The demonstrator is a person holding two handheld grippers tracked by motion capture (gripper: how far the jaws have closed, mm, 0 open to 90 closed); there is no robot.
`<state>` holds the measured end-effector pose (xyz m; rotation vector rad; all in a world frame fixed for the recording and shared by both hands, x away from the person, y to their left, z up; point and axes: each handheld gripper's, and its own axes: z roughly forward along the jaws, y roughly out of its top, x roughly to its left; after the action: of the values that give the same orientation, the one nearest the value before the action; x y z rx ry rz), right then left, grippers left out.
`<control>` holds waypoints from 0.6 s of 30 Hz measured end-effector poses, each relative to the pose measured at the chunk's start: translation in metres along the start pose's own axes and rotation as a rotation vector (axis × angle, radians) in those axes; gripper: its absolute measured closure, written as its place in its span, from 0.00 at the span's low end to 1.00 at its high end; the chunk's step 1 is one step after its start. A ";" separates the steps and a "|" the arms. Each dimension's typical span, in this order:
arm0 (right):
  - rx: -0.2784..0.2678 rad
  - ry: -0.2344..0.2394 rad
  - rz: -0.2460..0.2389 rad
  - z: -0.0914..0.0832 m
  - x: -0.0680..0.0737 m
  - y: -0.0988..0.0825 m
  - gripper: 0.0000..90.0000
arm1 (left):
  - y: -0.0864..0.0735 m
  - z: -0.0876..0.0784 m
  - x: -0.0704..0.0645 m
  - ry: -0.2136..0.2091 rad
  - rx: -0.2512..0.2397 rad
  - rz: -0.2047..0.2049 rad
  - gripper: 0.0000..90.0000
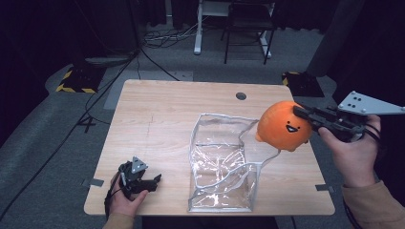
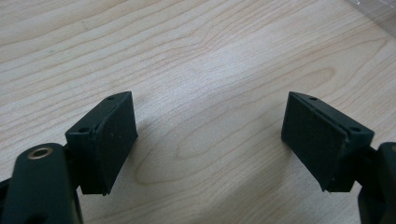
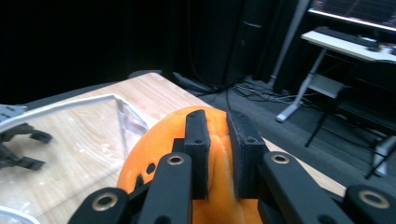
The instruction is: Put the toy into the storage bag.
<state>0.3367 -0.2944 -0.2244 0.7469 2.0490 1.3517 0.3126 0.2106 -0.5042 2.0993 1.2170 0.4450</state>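
An orange plush toy [image 1: 284, 126] with a small black face hangs in the air over the table's right side, pinched by my right gripper [image 1: 300, 112], which is shut on a fold of its fabric. In the right gripper view the two jaws squeeze the orange plush toy [image 3: 159, 154] between them, right gripper [image 3: 218, 130]. A clear plastic bag [image 1: 222, 162] with a white rim stands open on the table, just left of and below the toy. My left gripper [image 1: 154, 181] rests near the table's front left edge, open and empty; in its own view the left gripper [image 2: 210, 135] has only bare wood between the pads.
The wooden table [image 1: 157, 114] has a round cable hole [image 1: 241, 96] at the back. Cables, a chair and a desk frame stand on the floor beyond. Yellow-black striped floor plates lie at the far left and right.
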 end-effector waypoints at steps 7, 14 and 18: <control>-0.003 0.051 -0.012 0.017 0.011 0.010 0.88 | 0.000 0.000 0.000 0.001 -0.001 0.001 0.21; 0.003 0.105 -0.027 0.040 0.026 0.020 0.88 | 0.000 0.000 0.000 0.002 0.000 0.001 0.21; 0.009 0.124 -0.035 0.050 0.032 0.023 0.88 | 0.000 0.000 0.000 0.002 -0.001 0.001 0.21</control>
<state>0.3534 -0.2331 -0.2243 0.6431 2.1550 1.4011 0.3127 0.2105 -0.5043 2.0996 1.2166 0.4484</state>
